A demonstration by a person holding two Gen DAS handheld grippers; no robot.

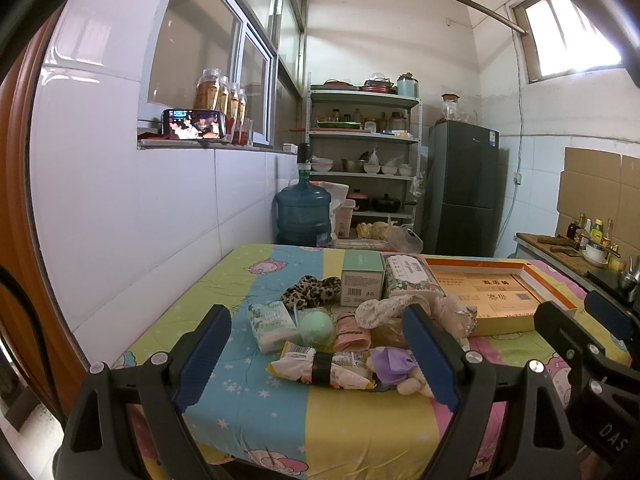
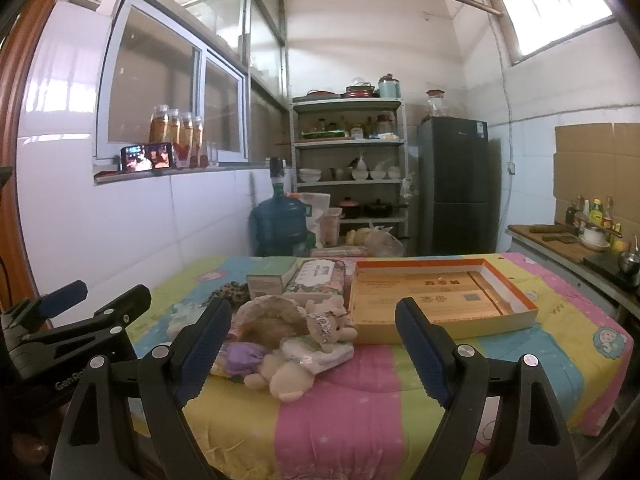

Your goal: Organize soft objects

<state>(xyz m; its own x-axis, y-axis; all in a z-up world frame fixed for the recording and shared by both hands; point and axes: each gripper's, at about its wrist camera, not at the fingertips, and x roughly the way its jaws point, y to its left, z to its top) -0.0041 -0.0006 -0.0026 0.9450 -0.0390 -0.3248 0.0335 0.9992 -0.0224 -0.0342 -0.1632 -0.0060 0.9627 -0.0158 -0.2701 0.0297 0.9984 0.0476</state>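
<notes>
Two hand-held grippers, both spread wide and holding nothing. Left hand-held gripper [image 1: 316, 350] hovers above the near edge of the counter [image 1: 280, 412], which is covered by a striped cartoon-print cloth. Right hand-held gripper [image 2: 312, 346] hovers just to its right, same height.

Soft objects sit in a loose pile mid-counter, between the left gripper's fingers in the left wrist view:
- green ball [image 1: 317, 328], touching a white tissue pack [image 1: 272, 322] on its left
- pink rolled cloth [image 1: 352, 330] just right of the ball
- leopard-print fabric [image 1: 310, 288] behind those
- snack packet [image 1: 320, 366] with a dark band around it, nearest the camera
- purple-and-cream plush toy [image 1: 394, 368] touching the packet's right end
- pale floral fabric [image 1: 384, 308] draped on top of the pile
- beige plush [image 1: 456, 314] at the pile's right side, up against the tray

Behind the pile: green-and-white box [image 1: 360, 280] standing upright, floral tissue pack [image 1: 412, 278] just beside it on the right. Shallow orange-rimmed tray [image 2: 524, 308] lies right of the pile; printing inside, nothing soft in it.

Right wrist view has the same pile left of centre, tray directly ahead between the fingers.

Background: water jug [image 1: 303, 212], metal shelf rack [image 1: 362, 152], dark fridge [image 1: 464, 188], phone [image 1: 194, 125] on the window sill.
</notes>
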